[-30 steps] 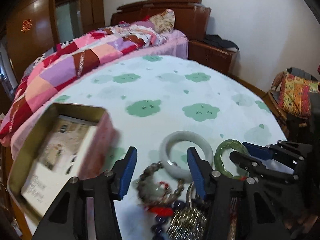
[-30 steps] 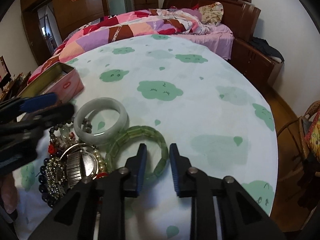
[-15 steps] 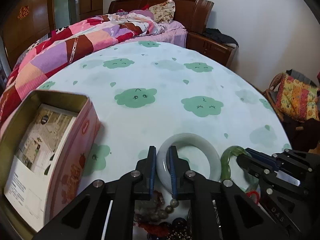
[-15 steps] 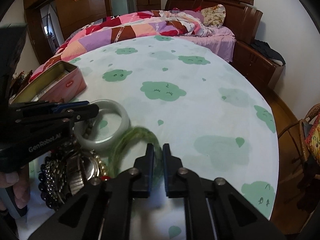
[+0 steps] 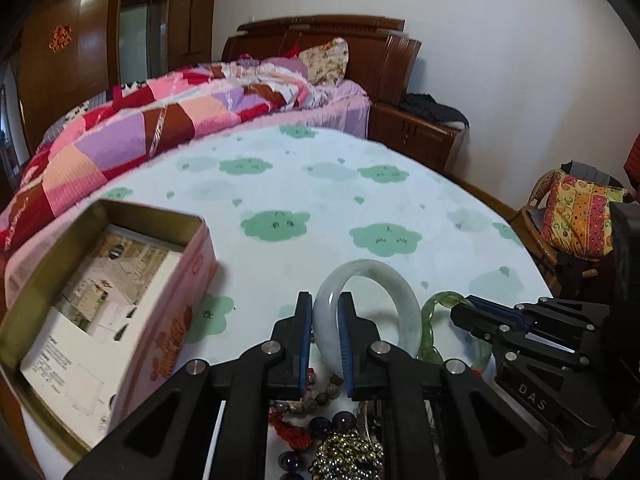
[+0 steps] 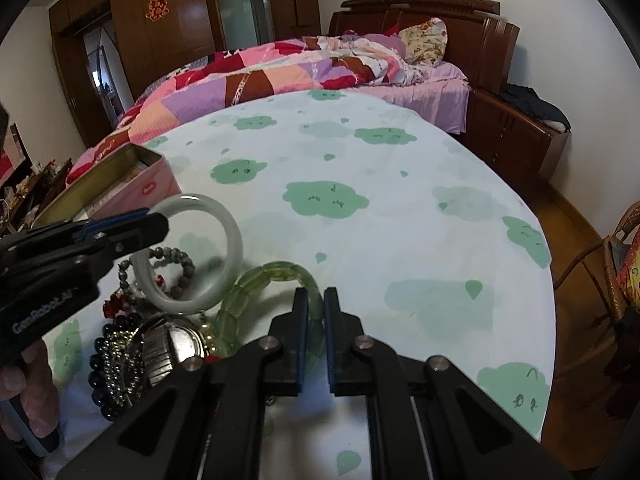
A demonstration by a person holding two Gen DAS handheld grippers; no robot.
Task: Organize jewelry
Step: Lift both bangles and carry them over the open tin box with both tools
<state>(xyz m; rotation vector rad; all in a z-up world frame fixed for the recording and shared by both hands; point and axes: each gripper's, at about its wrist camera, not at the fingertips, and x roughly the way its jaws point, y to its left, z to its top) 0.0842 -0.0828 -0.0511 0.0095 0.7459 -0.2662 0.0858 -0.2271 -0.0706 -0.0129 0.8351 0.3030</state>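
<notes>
The left gripper (image 5: 325, 334) is clamped on the near rim of a pale jade bangle (image 5: 370, 312); its jaws have just been closing, with the band between the blue pads. The grip takes the ring across its thin wall, probably because the whole hoop is too wide to span, and in the right wrist view the bangle (image 6: 192, 254) stands tilted, its far side raised off the table while its low edge sits over the jewelry pile (image 6: 132, 344).

The right gripper (image 6: 316, 334) is pinched on the green segmented bracelet (image 6: 264, 300), its jaws likewise having just drawn in, the translucent links showing between the pads. Taken at one side, the bracelet arches up from the cloth toward the bangle and lies just beside it.

Below both rings lies the tangle of dark beads, a metal watch band and red charms, so lifting the two hoops first seems meant to free them from the heap. The open pink tin (image 5: 100, 312), with a printed card lying in it, sits to the left on the cloud-print tablecloth (image 6: 360, 168), near enough to be the likely destination.
</notes>
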